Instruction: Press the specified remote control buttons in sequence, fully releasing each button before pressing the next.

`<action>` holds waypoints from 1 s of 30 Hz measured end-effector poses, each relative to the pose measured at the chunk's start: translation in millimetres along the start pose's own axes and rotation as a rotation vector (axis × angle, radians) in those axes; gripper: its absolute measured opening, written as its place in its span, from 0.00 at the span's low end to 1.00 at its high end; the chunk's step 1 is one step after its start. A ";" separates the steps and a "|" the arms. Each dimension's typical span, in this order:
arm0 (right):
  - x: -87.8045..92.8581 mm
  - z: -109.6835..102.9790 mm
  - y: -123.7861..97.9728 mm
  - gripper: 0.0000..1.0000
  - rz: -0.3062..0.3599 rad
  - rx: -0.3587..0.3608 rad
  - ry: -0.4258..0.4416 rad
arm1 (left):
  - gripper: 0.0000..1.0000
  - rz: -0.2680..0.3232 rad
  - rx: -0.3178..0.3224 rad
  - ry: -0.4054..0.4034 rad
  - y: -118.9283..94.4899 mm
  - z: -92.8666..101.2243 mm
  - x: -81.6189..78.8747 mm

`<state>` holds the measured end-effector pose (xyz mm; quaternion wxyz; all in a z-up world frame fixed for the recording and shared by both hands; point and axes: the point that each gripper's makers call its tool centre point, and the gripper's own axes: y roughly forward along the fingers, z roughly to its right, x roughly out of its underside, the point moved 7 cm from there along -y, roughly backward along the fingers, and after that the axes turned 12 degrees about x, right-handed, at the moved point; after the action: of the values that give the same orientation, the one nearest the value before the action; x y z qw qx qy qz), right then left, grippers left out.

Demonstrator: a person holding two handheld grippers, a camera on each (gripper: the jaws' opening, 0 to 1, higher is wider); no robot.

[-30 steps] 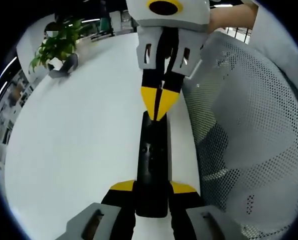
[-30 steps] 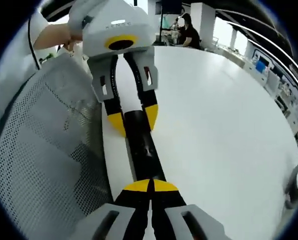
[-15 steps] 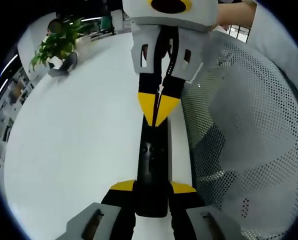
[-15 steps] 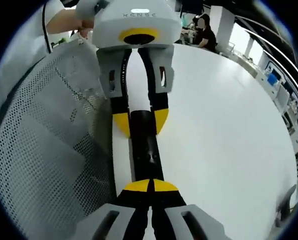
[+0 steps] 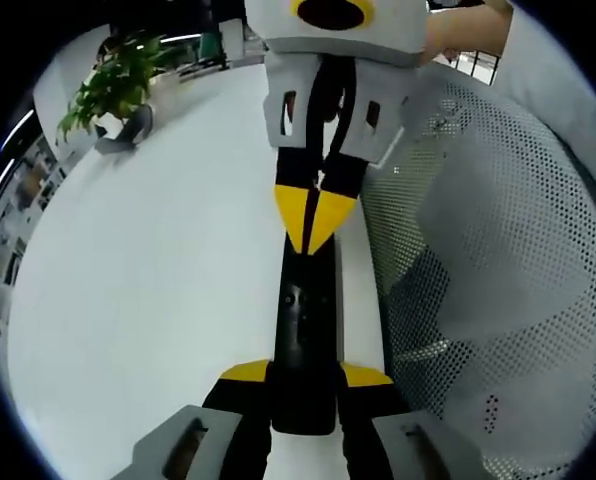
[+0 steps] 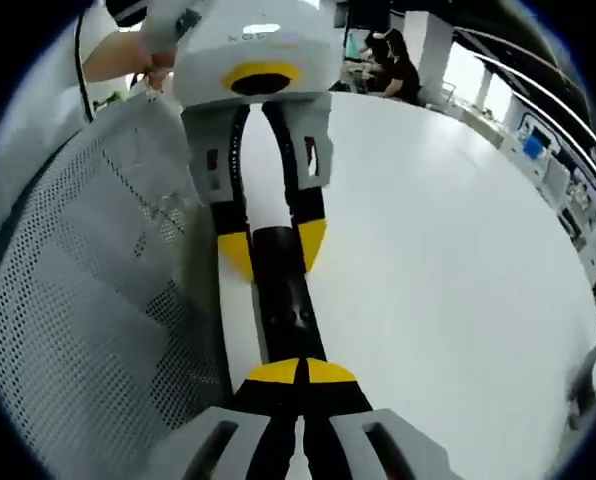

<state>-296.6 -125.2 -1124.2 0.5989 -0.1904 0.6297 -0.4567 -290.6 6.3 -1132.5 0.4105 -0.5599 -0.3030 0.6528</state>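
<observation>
Left gripper [image 5: 303,382]: we pinch the black remote [image 5: 303,330] by its near end.
Right gripper [image 6: 300,372]: jaws pressed together, tips resting on the remote's top.
Room: the white table [image 5: 148,280] lies open beside us; a mesh chair [image 5: 488,260] crowds the edge.

Glossy black remote [image 5: 303,330], smooth white table [image 5: 148,280]

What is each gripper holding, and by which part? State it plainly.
The left gripper clamps one end of the black remote between its jaws. The right gripper is shut, with nothing clamped, its closed tips over the remote's other end.

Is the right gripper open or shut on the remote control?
Shut. In its own view the right gripper has its yellow tips meeting, pressed down on the black remote control.
</observation>
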 end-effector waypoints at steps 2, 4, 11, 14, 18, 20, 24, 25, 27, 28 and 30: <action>2.9 0.4 -2.3 0.00 0.014 0.005 0.018 | 0.24 0.001 -0.002 0.000 -0.1 0.3 0.1; 3.9 -1.0 -3.7 0.00 0.006 0.015 -0.029 | 0.24 0.003 0.003 -0.002 -0.3 -0.2 0.1; -1.9 -3.9 1.1 0.06 0.018 -0.012 -0.060 | 0.24 0.002 0.001 -0.002 0.3 -0.1 0.1; -1.7 -3.3 0.9 0.06 0.006 -0.012 -0.082 | 0.24 0.005 0.002 -0.003 0.2 -0.2 0.1; -2.9 -3.7 1.5 0.06 -0.005 -0.018 -0.108 | 0.24 0.009 0.000 -0.001 0.1 -0.6 0.5; -4.1 -4.4 2.1 0.06 -0.018 -0.021 -0.145 | 0.24 0.014 0.001 0.003 0.1 -0.7 1.1; -9.2 -3.5 3.8 0.06 -0.104 -0.044 -0.180 | 0.25 0.029 0.001 0.009 0.4 -1.3 2.9; -11.9 -3.6 4.7 0.06 -0.135 -0.047 -0.194 | 0.24 0.034 0.001 0.010 0.7 -1.4 3.4; -16.7 -4.3 7.1 0.06 -0.185 -0.046 -0.235 | 0.24 0.045 0.001 0.018 0.7 -1.5 4.8; -16.8 -5.3 8.3 0.06 -0.171 -0.046 -0.229 | 0.24 0.050 0.001 0.017 0.6 -1.7 5.2; -12.5 -4.4 6.2 0.06 -0.146 -0.037 -0.212 | 0.24 0.061 0.001 0.015 0.8 -1.8 5.8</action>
<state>-296.2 -110.7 -1122.6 0.6236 -0.2939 0.5558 -0.4647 -289.2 10.9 -1136.4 0.3928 -0.5737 -0.2825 0.6609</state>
